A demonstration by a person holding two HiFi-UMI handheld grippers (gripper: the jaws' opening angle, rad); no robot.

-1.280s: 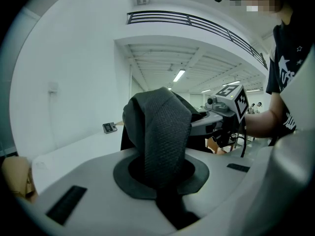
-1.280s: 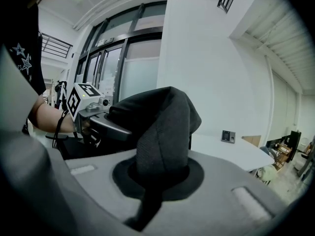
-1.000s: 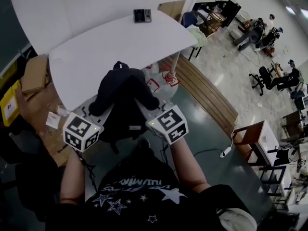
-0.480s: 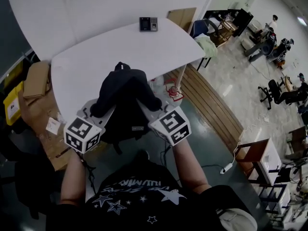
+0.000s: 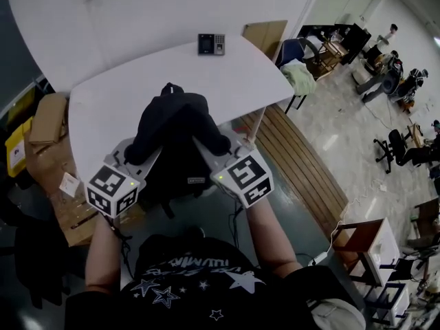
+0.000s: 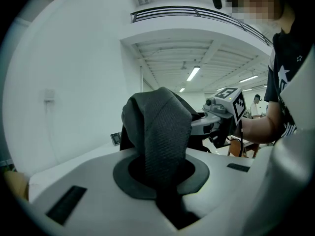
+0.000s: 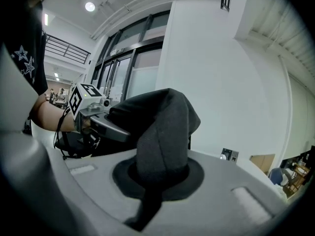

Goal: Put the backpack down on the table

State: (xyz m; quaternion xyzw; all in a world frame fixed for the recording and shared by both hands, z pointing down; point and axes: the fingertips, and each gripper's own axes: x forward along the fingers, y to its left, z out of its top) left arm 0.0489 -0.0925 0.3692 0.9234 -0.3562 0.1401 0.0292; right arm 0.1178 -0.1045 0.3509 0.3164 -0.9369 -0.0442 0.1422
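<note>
A black backpack (image 5: 175, 139) hangs in the air between my two grippers, its top over the near edge of the white table (image 5: 130, 81). My left gripper (image 5: 134, 158) is shut on a dark shoulder strap (image 6: 160, 132), which rises out of the closed jaws. On the other side, a second fold of strap (image 7: 162, 132) is pinched in my right gripper (image 5: 220, 146). Each gripper view shows the other gripper across the bag: the right gripper (image 6: 224, 107) and the left gripper (image 7: 93, 112). The bag's lower half hangs below table level in front of the person.
A small dark keypad device (image 5: 211, 44) lies at the table's far edge. Cardboard boxes (image 5: 48, 119) and a yellow box (image 5: 15, 150) sit left of the table. Wooden planks (image 5: 295, 157) run along the floor on the right. Chairs and people are far right.
Both grippers have carried the backpack forward and slightly up, so its top now lies further over the table's near edge. Both grips on the straps are unchanged.
</note>
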